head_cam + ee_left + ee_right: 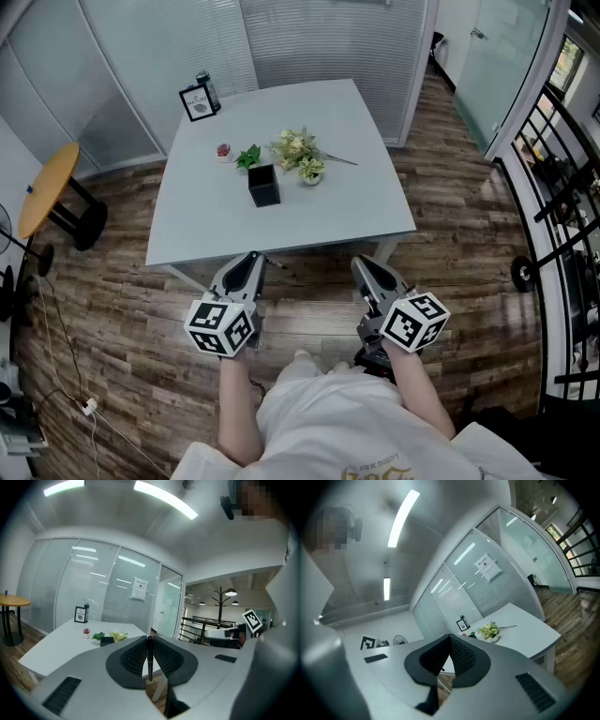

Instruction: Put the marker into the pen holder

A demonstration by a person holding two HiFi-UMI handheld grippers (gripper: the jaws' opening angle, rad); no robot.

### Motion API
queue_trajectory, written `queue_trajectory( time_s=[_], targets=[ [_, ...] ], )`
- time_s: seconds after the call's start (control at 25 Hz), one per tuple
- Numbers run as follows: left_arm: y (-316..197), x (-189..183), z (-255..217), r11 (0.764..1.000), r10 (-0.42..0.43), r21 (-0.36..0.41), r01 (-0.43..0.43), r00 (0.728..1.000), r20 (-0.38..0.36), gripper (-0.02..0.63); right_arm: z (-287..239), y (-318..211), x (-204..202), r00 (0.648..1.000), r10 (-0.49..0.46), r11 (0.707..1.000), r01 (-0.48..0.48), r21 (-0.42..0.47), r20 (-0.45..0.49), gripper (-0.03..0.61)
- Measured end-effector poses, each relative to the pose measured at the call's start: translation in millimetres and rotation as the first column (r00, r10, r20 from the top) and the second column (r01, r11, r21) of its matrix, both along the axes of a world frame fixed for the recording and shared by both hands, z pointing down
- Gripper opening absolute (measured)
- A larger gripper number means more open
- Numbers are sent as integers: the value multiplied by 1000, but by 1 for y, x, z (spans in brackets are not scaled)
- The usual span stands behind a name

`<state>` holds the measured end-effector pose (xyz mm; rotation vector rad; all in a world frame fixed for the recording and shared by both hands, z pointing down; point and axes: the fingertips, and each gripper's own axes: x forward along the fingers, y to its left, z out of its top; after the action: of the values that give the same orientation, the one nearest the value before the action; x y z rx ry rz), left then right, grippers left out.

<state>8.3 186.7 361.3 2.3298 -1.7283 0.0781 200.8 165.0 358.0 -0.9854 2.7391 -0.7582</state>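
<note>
My left gripper [256, 260] is shut on a black marker [150, 657], which stands upright between its jaws; its tip [277, 265] pokes out to the right in the head view. The gripper hangs just short of the near edge of the white table [319, 214]. The black square pen holder [263, 185] stands on the table's middle, well beyond the gripper, and shows small in the left gripper view [107, 640]. My right gripper [364, 269] is shut with nothing in it, also near the table's front edge.
On the table lie a flower bunch [302, 151], a green sprig [248, 157], a small red potted plant [223, 151], and at the far corner a picture frame [197, 103] with a dark can [206, 89]. A round yellow side table [49, 187] stands left. Glass walls lie behind.
</note>
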Motion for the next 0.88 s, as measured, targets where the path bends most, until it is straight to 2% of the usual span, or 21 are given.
queue_trajectory(
  time_s=[0.2,0.4,0.64,0.88],
  targets=[
    [2,-1,-13,999,3,34,-2,1000,-20,48,3,2,2,998,5,999,-3,41,-66,17],
    [8,7,-16,999,8,40,-7,1000,-23,48,1,5,1,995,-10,997,17,76,-99,17],
    [13,1,-13,999,-11,30,12,999,-33,48,12,-4,1,983,4,996,13,88,-184,17],
    [-1,-22,-11,1000,-28,13,28,999,-32,47,-2,-39,-2,991,8,996,4,94,-130,17]
  ],
)
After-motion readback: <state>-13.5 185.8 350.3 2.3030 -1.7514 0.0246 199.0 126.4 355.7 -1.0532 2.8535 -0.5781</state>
